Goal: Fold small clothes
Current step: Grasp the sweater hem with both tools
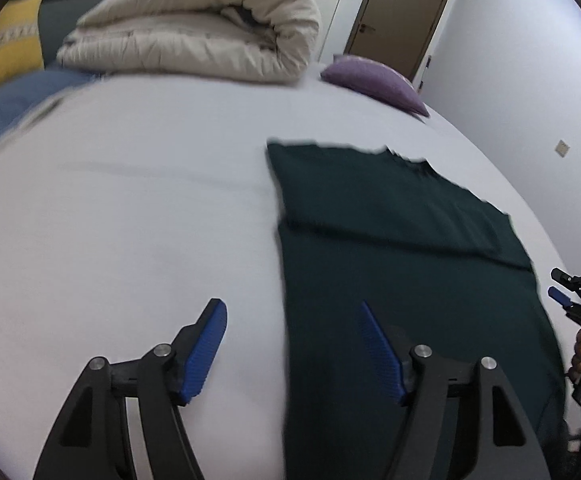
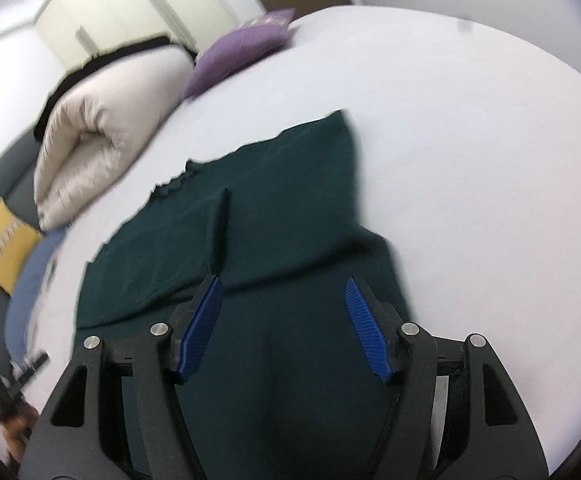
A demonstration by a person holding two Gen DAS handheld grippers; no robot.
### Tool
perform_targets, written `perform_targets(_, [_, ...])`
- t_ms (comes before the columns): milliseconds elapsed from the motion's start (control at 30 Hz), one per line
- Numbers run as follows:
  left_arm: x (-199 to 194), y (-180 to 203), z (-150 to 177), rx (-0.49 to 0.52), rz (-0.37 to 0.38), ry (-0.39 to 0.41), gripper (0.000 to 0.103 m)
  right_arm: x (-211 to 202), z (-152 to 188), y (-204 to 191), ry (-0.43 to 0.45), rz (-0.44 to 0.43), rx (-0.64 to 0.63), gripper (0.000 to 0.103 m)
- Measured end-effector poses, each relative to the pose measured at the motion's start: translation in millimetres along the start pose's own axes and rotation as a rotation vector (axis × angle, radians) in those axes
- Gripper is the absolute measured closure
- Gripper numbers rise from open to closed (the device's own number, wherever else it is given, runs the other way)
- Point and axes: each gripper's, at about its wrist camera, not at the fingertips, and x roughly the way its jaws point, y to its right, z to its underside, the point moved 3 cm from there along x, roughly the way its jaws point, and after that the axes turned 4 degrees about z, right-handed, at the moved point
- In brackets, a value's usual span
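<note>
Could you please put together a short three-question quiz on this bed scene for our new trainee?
1. True or false: the left gripper is shut on the dark green garment.
2. Which lies nearest the rolled beige duvet at the far end of the bed? A) a red towel B) a purple pillow C) a laptop
3. Fill in: both sleeves of the garment are folded ____ over its body.

Key
1. False: its fingers stand apart and hold nothing, straddling the garment's left edge.
2. B
3. inward; the right gripper, also open, is over the garment's lower half.
</note>
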Motion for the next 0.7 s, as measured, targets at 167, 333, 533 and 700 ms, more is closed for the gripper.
perform_targets(167, [-24, -10, 52, -0.046, 0.057, -0.094, 0.031, -69, 49, 35, -0.007, 0.010, 0.001, 0.040])
perform_targets(333, [-38, -24, 87, -0.151, 0.139, -0.151, 0.031, -100, 100, 66, -0.085, 0.028, -0.014, 0.041])
perform_targets(533, [-53, -17, 113, -0.162, 0.222, -0.209, 0.031, -118, 142, 86, -0.139, -0.009, -0.006, 0.041])
perform_targets(700, [-54, -10, 123, -0.126, 0.216, -0.253, 0.031, -126, 154, 85, -0.180, -0.003, -0.040, 0.041])
